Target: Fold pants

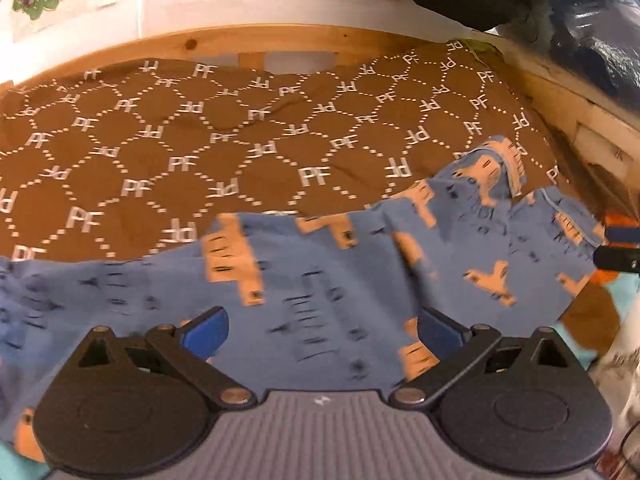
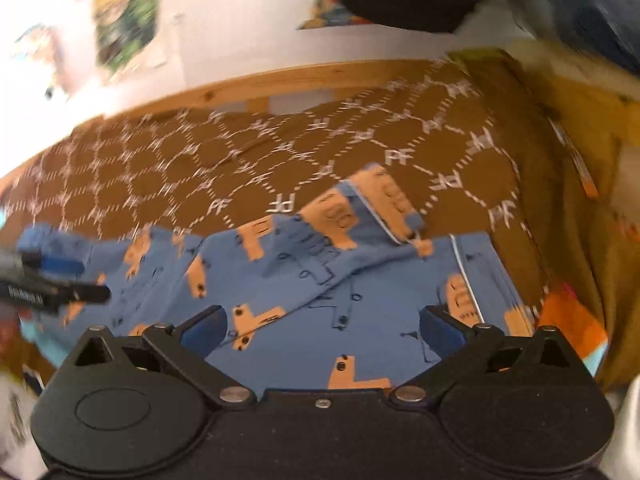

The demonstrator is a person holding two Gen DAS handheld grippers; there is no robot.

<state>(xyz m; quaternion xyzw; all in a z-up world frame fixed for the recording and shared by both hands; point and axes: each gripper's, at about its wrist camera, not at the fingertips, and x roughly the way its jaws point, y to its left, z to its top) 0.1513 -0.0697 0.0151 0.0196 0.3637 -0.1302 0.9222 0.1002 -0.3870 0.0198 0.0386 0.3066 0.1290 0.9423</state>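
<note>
Blue pants [image 1: 320, 276] with a tan print lie spread on a brown bedspread with a white "PF" pattern [image 1: 180, 140]. My left gripper [image 1: 320, 330] is open, its blue pads wide apart just above the cloth. In the right wrist view the pants [image 2: 340, 280] lie crumpled, with a turned-over hem at the far edge. My right gripper [image 2: 320, 330] is open above the cloth too. The right gripper shows at the right edge of the left wrist view [image 1: 620, 248]; the left gripper shows at the left edge of the right wrist view [image 2: 52, 280]. Neither holds cloth.
A wooden bed frame [image 1: 260, 40] runs along the far side of the bedspread, with a white wall and posters behind it. Dark bundles [image 1: 580, 20] lie at the far right. The bedspread edge drops off on the right [image 2: 560, 220].
</note>
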